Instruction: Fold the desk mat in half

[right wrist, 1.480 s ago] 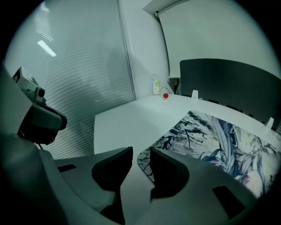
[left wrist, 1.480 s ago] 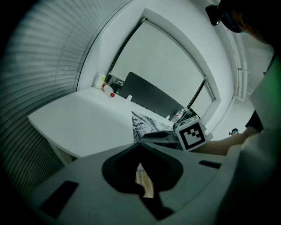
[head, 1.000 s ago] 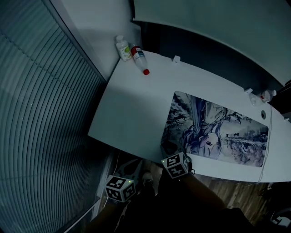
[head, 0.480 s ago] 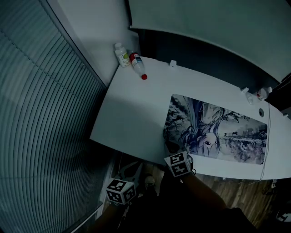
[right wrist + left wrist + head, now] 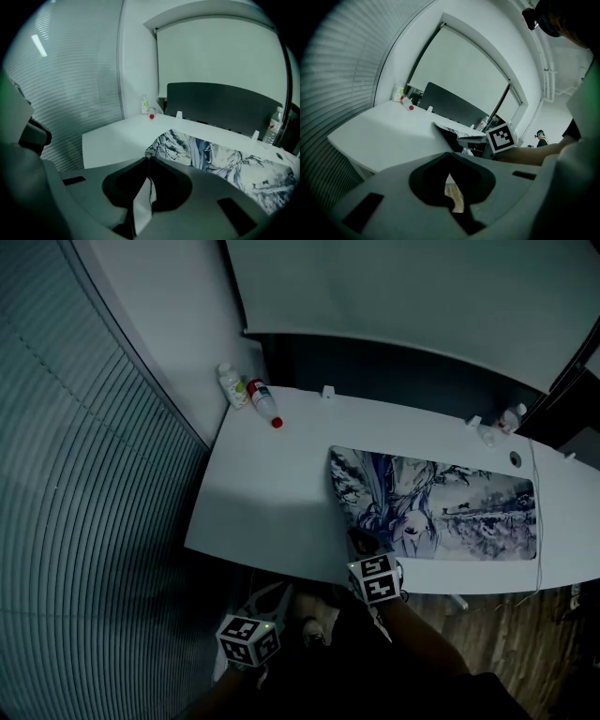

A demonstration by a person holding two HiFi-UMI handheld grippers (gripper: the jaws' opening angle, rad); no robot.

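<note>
Mat [image 5: 450, 507]: lies flat on the bench's [image 5: 262, 493] right part, near-left corner peeled up.
Right tool [image 5: 149, 160]: jaws have just been closing, now pinching that corner.
Left tool [image 5: 449, 157]: jaws together, nothing in them, hanging below the bench's front edge.
Tip: imo grab the far-left corner with the left one too, then carry both across toward the right edge, low and even, so the corners line up.

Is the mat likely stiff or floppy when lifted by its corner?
Probably floppy: the corner of the mat pinched in the right gripper, whose jaws have just closed further, curls off the desk while the rest lies flat. Likely light: a pinch on its thin edge lifts it.
</note>
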